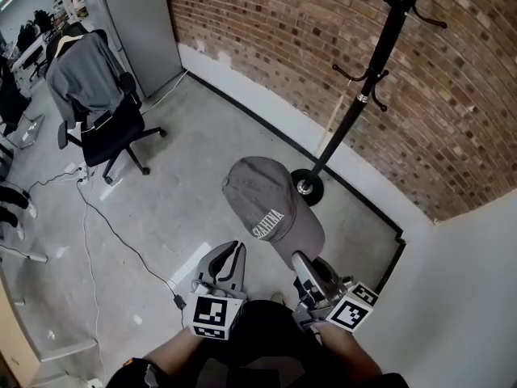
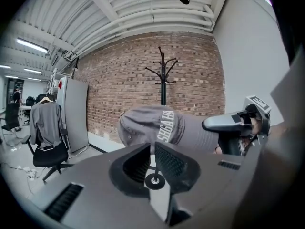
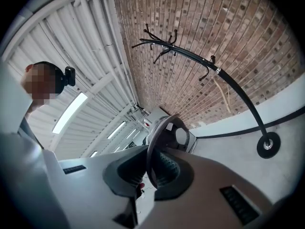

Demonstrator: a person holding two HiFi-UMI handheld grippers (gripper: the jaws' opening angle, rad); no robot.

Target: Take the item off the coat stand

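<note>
A grey cap [image 1: 262, 204] with white lettering hangs in the air in front of me, clear of the black coat stand [image 1: 363, 95]. My right gripper [image 1: 305, 263] is shut on its brim from below. In the right gripper view the brim's edge [image 3: 159, 132] runs between the jaws, and the coat stand [image 3: 228, 85] shows bare beyond it. My left gripper [image 1: 230, 257] is beside it to the left, jaws together and holding nothing. The left gripper view shows the cap [image 2: 157, 125] to the right of the closed left gripper [image 2: 152, 149], with the bare coat stand [image 2: 163, 78] behind it.
A brick wall [image 1: 323, 39] runs behind the stand, and a white wall [image 1: 468, 297] closes the corner at right. A black office chair [image 1: 109, 128] with a grey garment stands at left beside a grey cabinet [image 1: 141, 23]. Cables [image 1: 105, 217] lie on the concrete floor.
</note>
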